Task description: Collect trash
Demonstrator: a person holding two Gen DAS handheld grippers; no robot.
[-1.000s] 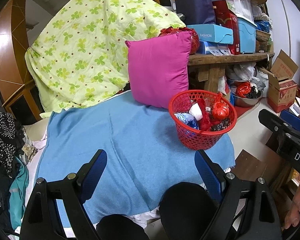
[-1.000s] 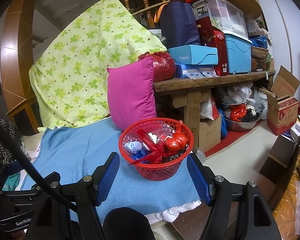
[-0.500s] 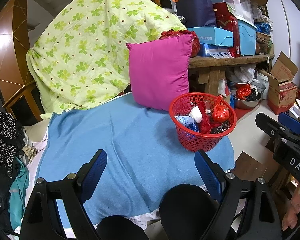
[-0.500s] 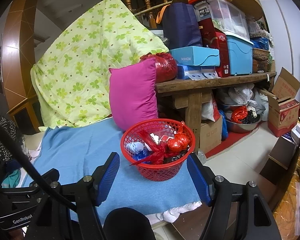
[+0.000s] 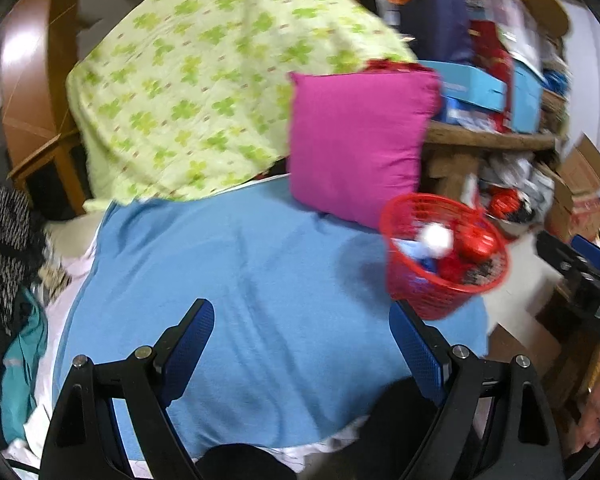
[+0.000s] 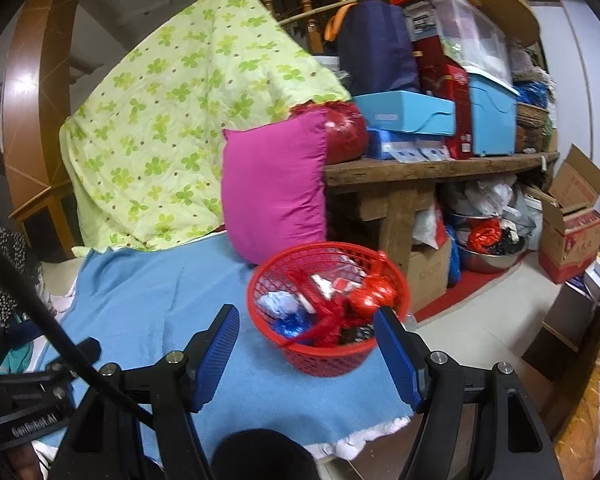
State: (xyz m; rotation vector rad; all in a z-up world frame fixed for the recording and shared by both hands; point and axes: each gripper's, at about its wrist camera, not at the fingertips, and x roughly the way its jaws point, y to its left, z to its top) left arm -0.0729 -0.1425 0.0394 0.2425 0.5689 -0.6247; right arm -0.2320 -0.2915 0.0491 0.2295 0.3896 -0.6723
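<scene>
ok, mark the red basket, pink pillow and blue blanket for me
red basket (image 6: 332,354): right wrist view, front wall under the rim.
pink pillow (image 6: 274,192): right wrist view, middle of its face.
blue blanket (image 5: 260,280): left wrist view, bare middle stretch.

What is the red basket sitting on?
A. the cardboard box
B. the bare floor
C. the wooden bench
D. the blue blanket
D. The red basket stands on the blue blanket, near its edge and just in front of the pink pillow; the wooden bench is behind it and higher up.
</scene>
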